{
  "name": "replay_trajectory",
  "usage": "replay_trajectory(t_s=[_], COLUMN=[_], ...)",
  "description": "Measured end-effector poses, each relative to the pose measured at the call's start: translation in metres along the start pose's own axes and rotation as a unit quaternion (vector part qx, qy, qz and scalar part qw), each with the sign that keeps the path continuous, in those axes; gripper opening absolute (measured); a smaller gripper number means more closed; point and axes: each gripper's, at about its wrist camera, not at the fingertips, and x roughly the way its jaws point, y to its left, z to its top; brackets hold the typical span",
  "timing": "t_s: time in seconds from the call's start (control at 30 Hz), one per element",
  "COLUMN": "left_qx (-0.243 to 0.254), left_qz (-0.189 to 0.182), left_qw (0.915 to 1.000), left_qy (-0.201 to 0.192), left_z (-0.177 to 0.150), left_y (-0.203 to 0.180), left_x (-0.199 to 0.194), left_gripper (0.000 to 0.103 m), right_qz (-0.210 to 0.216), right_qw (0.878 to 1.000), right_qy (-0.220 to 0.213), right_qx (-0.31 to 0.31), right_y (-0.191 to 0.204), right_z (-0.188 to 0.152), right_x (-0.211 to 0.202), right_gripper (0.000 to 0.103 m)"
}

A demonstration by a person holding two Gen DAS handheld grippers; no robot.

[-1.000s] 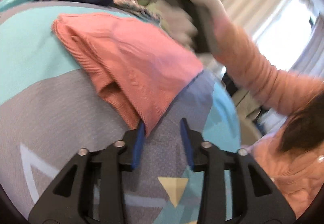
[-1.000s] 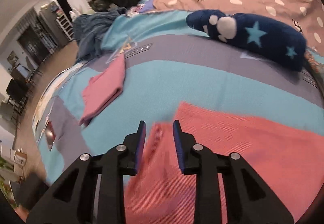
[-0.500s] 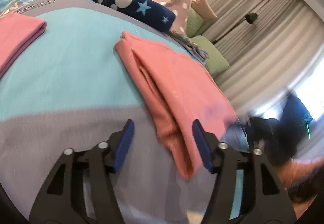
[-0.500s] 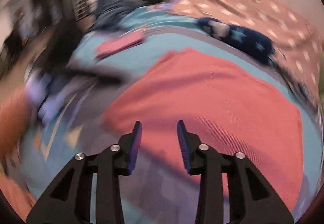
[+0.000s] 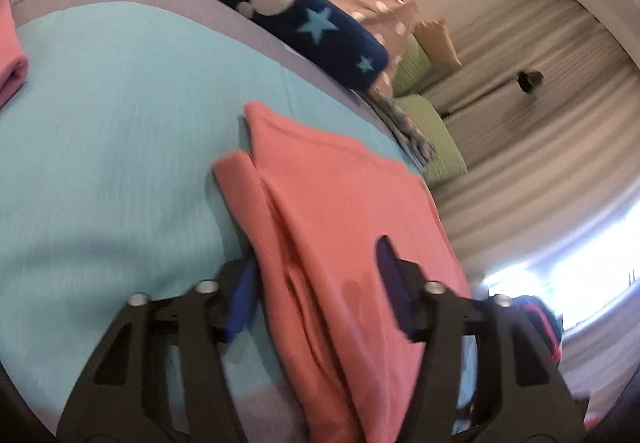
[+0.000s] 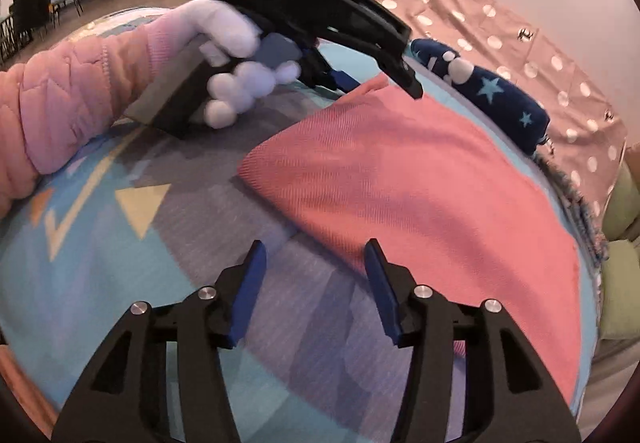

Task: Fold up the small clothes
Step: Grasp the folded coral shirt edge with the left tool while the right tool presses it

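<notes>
We have the folded coral garment (image 5: 340, 211) lying on the bed (image 5: 100, 131), near the navy star-patterned plush (image 5: 296, 19). Our left claw (image 5: 316, 283) stands spread, straddling the garment's folded edge. Our right claw (image 6: 316, 279) gapes wide at its near corner, gripping nothing.

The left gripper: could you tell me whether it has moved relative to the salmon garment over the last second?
Yes. The left gripper has advanced over the salmon garment, jaws open astride its folded edge, nearer the navy star pillow.
</notes>
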Motion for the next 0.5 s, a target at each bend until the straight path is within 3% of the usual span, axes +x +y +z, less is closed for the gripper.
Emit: replay_trajectory(t_s=[0.03,0.1,0.2,0.33,0.5], left_qx=[-0.011,-0.053,-0.066,-0.035,-0.031], left_qz=[-0.001,-0.004,-0.029,-0.009,-0.014], left_qw=[0.9999,0.9986,0.9974,0.9993,0.9994], left_qy=[-0.001,0.007,0.008,0.0,-0.005], left_z=[0.005,0.011,0.011,0.008,0.006], left_y=[0.004,0.019,0.026,0.018,0.018], left_x=[0.004,0.014,0.013,0.014,0.013], left_gripper=[0.027,0.014,0.013,0.013,0.013], right_qz=[-0.008,-0.018,-0.047,-0.064,-0.082], right_qw=[1.0,1.0,0.999,0.997,0.995], right_qy=[-0.003,-0.006,-0.015,-0.021,-0.024], right_qx=[-0.004,-0.007,-0.016,-0.038,-0.06], right_y=[0.001,0.003,0.009,0.016,0.025], right_z=[0.002,0.004,0.007,0.014,0.02], right_x=[0.003,0.007,0.012,0.018,0.023], right_gripper=[0.052,0.054,0.064,0.064,0.064])
